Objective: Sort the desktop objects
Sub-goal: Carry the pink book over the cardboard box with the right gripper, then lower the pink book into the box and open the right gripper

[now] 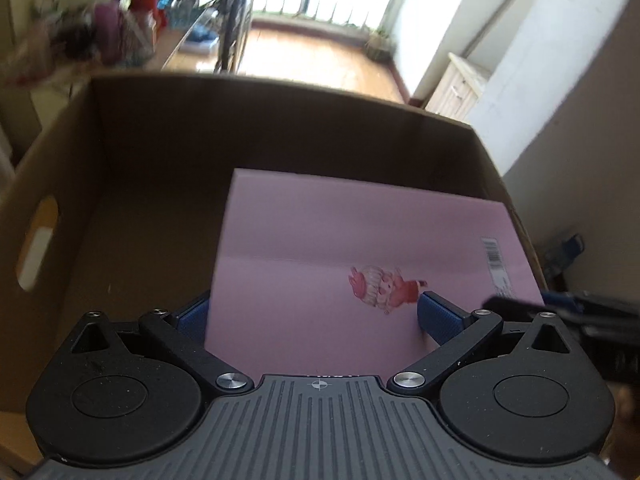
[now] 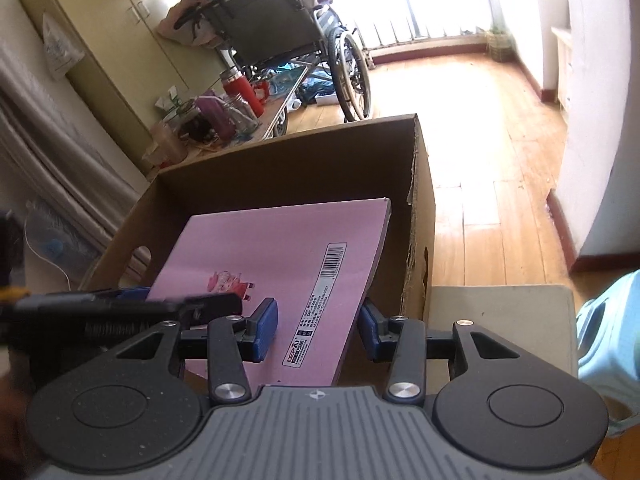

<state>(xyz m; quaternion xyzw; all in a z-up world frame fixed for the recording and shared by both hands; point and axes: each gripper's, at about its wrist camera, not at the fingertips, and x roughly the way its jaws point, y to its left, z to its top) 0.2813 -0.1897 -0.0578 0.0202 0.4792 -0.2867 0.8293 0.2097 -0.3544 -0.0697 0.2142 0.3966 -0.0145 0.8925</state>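
A pink notebook [image 1: 320, 248] with a cartoon figure and a barcode hangs over the open cardboard box [image 1: 140, 152]. My left gripper [image 1: 312, 314] has one blue pad above the cover and one below its near left edge, jaws apart, so its grip is unclear. In the right wrist view the notebook [image 2: 288, 248] tilts into the box [image 2: 420, 200]. My right gripper [image 2: 316, 330] straddles its near right corner, one blue pad on the cover, the other under the edge, with a gap showing. The left gripper's fingers [image 2: 140, 304] show at the left.
The box has oval hand holes in its side walls [image 1: 38, 244]. A beige table top [image 2: 500, 320] lies right of the box. A wheelchair [image 2: 288, 40] and a cluttered low table with bottles [image 2: 224, 116] stand beyond on the wooden floor. A light blue object [image 2: 612, 332] is at the right.
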